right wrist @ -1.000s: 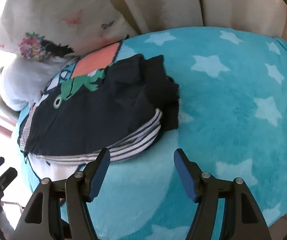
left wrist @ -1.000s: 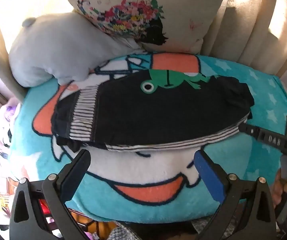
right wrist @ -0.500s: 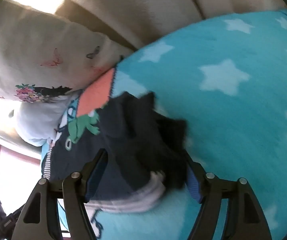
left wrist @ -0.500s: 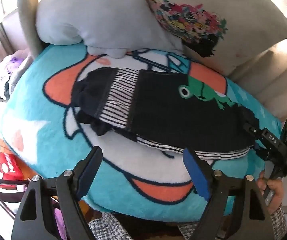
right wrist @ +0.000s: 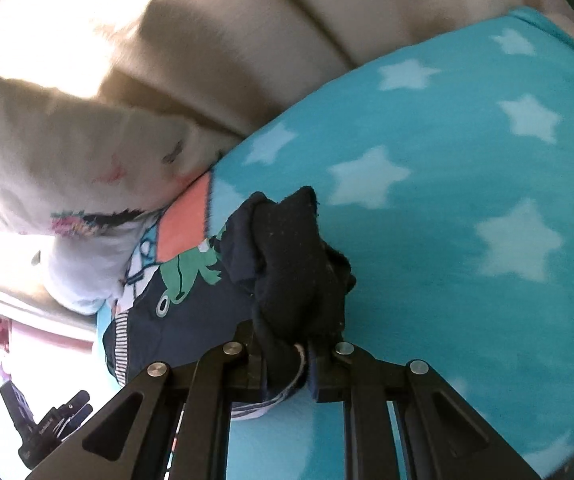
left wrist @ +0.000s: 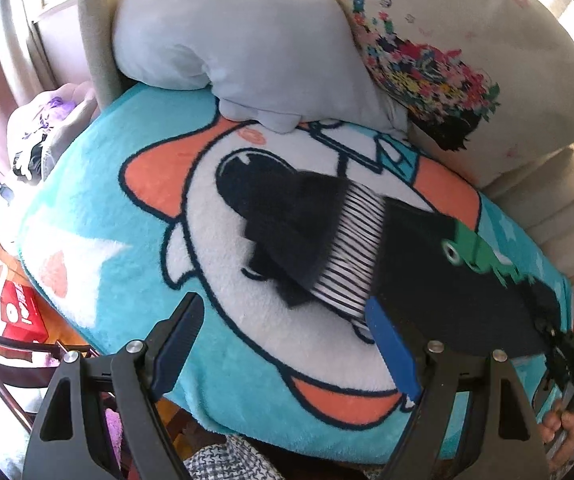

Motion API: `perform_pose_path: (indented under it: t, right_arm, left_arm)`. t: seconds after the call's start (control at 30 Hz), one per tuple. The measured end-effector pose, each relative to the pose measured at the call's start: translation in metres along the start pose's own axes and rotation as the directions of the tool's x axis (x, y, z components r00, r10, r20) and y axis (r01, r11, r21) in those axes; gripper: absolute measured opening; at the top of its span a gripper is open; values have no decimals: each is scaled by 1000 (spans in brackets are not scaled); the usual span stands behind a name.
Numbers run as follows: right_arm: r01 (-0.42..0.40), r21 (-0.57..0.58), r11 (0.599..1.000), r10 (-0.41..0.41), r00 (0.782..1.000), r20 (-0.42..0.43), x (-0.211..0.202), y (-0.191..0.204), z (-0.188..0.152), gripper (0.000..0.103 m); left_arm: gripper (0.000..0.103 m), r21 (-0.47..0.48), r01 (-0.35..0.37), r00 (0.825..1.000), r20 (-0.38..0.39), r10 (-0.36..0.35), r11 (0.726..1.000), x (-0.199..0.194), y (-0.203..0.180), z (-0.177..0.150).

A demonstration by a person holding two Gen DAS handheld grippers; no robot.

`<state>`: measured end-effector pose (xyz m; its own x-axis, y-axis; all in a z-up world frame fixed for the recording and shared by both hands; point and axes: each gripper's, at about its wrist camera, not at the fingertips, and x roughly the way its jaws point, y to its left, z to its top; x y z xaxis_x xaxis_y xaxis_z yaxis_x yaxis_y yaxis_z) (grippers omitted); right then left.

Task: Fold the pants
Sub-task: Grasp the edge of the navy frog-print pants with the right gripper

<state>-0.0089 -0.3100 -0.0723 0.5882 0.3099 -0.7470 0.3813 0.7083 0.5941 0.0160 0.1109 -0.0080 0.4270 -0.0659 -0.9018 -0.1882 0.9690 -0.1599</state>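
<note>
Pants (left wrist: 439,280) on turquoise star blanket (right wrist: 467,152) beside pillows; right gripper (right wrist: 287,364) clamps them, left gripper (left wrist: 283,340) wide.

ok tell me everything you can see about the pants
The pants are dark navy, soft knit, with a green frog print and black-and-white striped panels. They lie folded lengthwise on the teal cartoon blanket. The right tongs are shut on one bunched end; the left tongs hang open near the other.
</note>
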Motion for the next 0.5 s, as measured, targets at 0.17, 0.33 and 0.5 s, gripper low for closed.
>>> perform_pose_path:
  t: [0.17,0.33,0.5]
  right_arm:
    - [50,49,998,-51,999,10,-7,-23,1,15]
    - [66,80,995,-66,998,-11,0,-35,-6,21]
    - [57,68,996,-59,998,35,-16,-36,-9,45]
  left_arm:
    - [83,-16,5,1000,-14,-5,1000,4,3,4]
    - [83,-11,27,999,-32,-27,1000,12,2,10]
    - [83,-18,66,995,-73,-67,998,31,1,23]
